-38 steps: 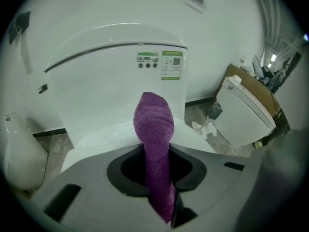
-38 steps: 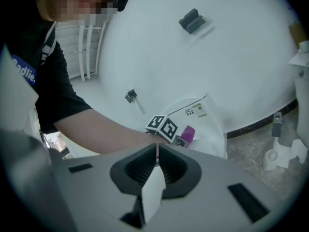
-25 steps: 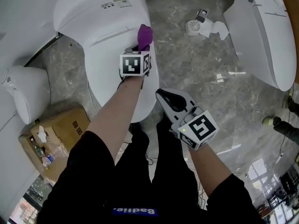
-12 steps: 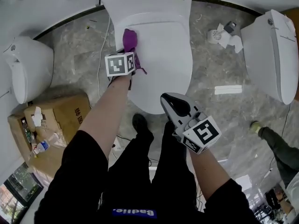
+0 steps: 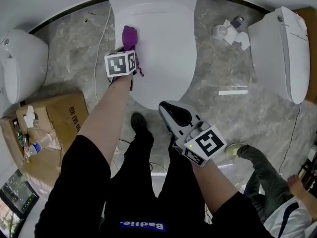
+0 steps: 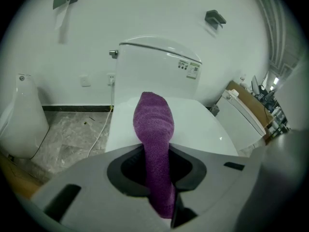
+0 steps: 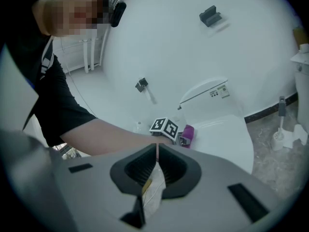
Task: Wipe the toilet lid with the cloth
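The purple cloth (image 5: 129, 35) is clamped in the left gripper (image 5: 130, 47) at the toilet lid's (image 5: 166, 48) left; the right gripper (image 5: 166, 107) is shut. Wiping rightward seems needed next.

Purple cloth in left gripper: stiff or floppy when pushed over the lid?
Likely floppy: the purple cloth bunches into a soft roll beyond the left gripper. Probably light; its nubby weave should drag, not slip, on the toilet lid.

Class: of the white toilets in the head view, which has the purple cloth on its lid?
The top-centre toilet: the left gripper holds the purple cloth on its lid. The right toilet has none.
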